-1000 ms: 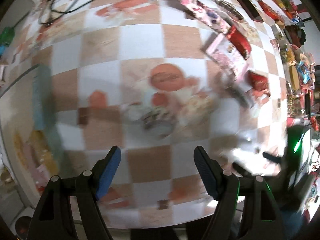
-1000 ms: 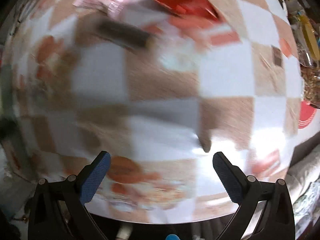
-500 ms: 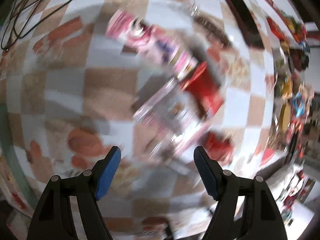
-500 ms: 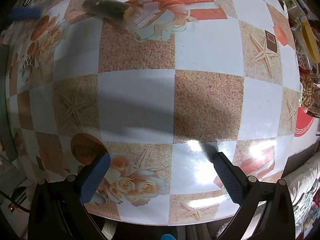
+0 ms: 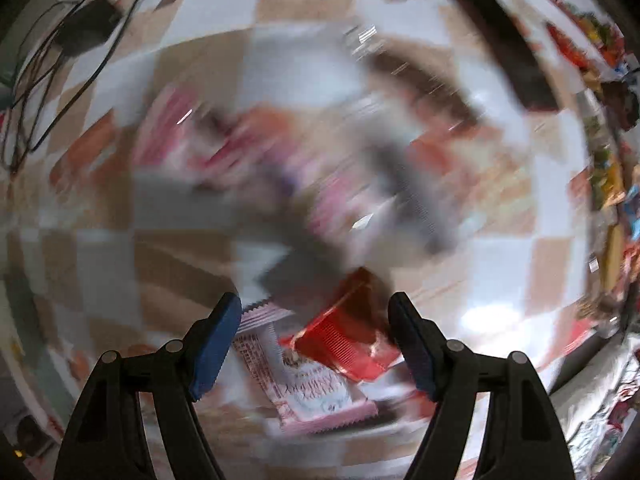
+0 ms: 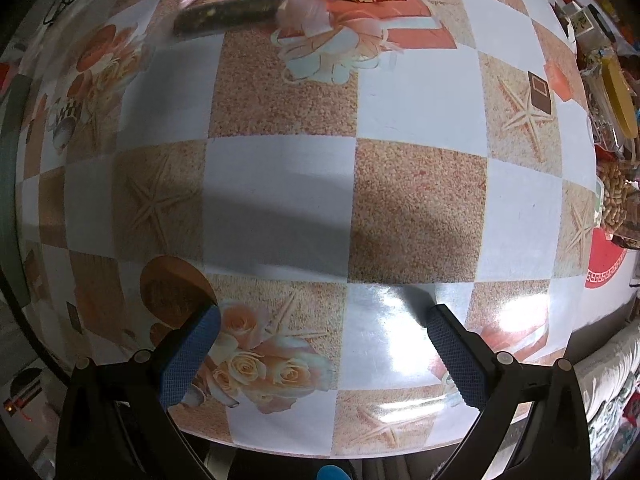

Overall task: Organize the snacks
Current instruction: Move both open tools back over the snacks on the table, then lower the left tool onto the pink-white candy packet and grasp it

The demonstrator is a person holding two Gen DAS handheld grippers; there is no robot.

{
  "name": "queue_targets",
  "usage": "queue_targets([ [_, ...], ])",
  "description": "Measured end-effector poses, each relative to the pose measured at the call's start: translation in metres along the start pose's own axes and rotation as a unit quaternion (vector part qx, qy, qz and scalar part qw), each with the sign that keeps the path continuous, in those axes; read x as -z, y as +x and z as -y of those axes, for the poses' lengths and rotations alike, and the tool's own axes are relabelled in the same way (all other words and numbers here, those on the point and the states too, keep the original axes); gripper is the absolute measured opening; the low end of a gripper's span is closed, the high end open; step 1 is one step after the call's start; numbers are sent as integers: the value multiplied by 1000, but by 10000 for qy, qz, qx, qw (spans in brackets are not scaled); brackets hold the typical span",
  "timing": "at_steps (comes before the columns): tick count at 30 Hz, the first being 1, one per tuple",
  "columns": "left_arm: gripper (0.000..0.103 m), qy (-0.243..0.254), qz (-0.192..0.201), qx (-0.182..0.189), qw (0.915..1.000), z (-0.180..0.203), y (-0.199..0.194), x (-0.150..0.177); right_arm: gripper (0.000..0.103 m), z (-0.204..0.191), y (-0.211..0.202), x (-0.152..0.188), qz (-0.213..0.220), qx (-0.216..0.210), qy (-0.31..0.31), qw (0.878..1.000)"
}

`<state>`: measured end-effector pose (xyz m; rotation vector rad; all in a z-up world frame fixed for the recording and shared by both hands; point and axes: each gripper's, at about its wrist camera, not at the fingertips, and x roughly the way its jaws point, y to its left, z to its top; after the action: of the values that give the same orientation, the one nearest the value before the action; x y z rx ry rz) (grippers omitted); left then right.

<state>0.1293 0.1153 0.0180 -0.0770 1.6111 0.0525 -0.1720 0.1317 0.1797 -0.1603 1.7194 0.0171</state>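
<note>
Two snack packets, a red packet [image 5: 352,340] and a pink packet [image 5: 308,388], lay overlapping on the checked tablecloth [image 6: 280,184] between the wide, empty left gripper [image 5: 314,322], so lowering squarely over one seemed advisable, while the right gripper [image 6: 324,328] hung equally wide over bare cloth.
</note>
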Motion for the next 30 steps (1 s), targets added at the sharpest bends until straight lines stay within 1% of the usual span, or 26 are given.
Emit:
queue_targets([
  [1,80,29,48,-29,10000,-6,0,6,103,0,-1,1,8,5,-1,10000],
  [5,82,281,19,-88,9996,-36,5,42,103,-2,-2,2,-7,3,-8,10000],
  [8,85,275,-102,-98,9995,-63,9,66,103,-3,-3,2,-5,8,-30,10000],
  [11,85,296,-191,-158,9993,-83,11,84,103,-3,-4,2,-11,15,-29,10000],
  [12,85,283,-166,-155,9993,-88,8,89,103,-3,-4,0,-11,11,-28,10000],
  [16,85,139,49,-13,9999,-112,-7,102,103,-3,-3,1,-37,9,-23,10000],
  [20,85,-151,215,66,9996,-141,-22,112,103,-4,-3,1,-51,16,-18,10000],
  [22,85,-321,277,98,9991,-147,-27,113,103,-4,-3,2,-47,17,-18,10000],
  [23,85,-390,295,103,9988,-160,-32,123,103,-4,-3,2,-45,18,-16,10000],
  [25,85,-524,281,135,9981,-177,-32,121,103,-4,-3,1,-51,20,-18,10000],
  [28,85,-661,120,230,9975,-193,-25,125,103,-4,-3,1,-55,20,-22,10000],
  [30,85,-598,0,363,9976,-192,-19,125,103,-3,-3,1,-58,21,-21,10000],
])
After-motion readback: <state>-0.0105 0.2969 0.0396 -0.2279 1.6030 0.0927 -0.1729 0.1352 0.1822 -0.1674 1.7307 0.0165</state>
